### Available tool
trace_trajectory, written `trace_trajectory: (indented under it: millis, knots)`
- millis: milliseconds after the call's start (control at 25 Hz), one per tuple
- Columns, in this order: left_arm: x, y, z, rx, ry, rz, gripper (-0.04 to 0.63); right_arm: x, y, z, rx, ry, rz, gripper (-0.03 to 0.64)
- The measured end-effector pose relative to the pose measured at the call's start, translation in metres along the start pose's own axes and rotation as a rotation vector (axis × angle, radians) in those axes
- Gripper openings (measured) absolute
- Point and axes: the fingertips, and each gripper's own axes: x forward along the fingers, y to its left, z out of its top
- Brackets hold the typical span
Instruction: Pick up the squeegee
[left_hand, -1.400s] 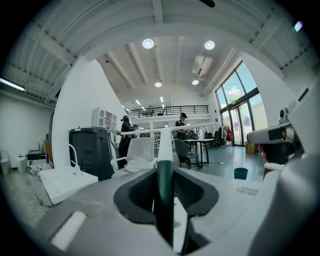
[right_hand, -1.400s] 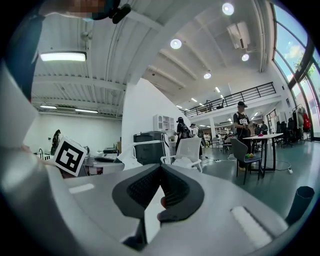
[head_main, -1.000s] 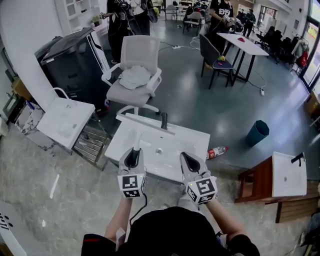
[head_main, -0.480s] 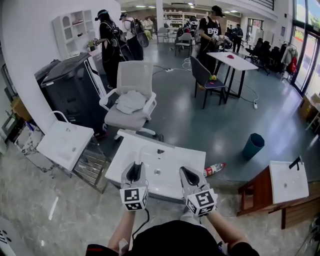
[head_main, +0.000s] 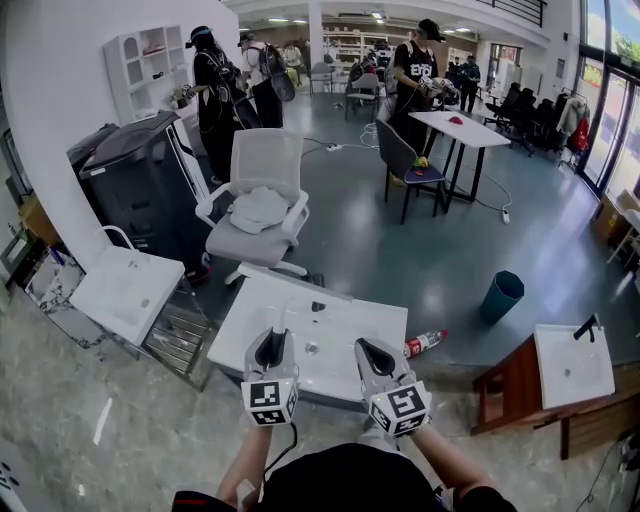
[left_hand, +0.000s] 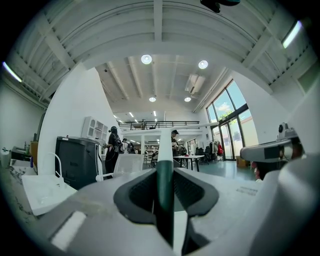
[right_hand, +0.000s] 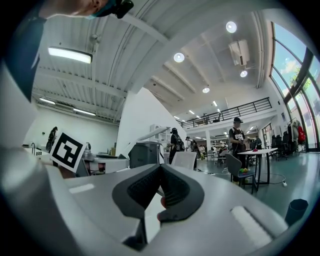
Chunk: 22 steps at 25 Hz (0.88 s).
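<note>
Tilted up since a second ago, so that more of the far room now fills the head view, with the white sink (head_main: 345, 315) and the office chair (head_main: 262, 200) sitting lower in it than before. Both grippers held near, side by side over the near edge of that sink, markers facing up. Left gripper (head_main: 270, 348) pinching the squeegee (left_hand: 164, 197): pads closed on the dark green handle, the white shaft running out past the jaw tips toward the far side, ending in a thin pale crossbar. Right gripper (head_main: 375, 355) just right of the left one, apart from it, its dark pads pressed together at the tips and holding nothing. Beyond the sink, the pale office chair with a crumpled cloth on its seat. Left of the chair, a black cabinet (head_main: 130, 170) against the white wall, and nearer on the left a second white sink (head_main: 125, 285) lying tilted. Right of the middle sink, on the grey floor, a red bottle (head_main: 425, 343) on its side; farther right a teal bin (head_main: 501, 297) standing upright. At the near right, a third sink (head_main: 572, 365) on a wooden stand. Far off, several people standing beside a white table (head_main: 470, 128).
</note>
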Motion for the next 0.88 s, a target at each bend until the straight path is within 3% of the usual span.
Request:
trace_trajectory:
  millis: [880]
  knots:
    - [-0.012,-0.025,-0.01,0.005,0.026,-0.036,0.103,-0.014,-0.001,-0.005,0.0,0.021,0.009,0.001]
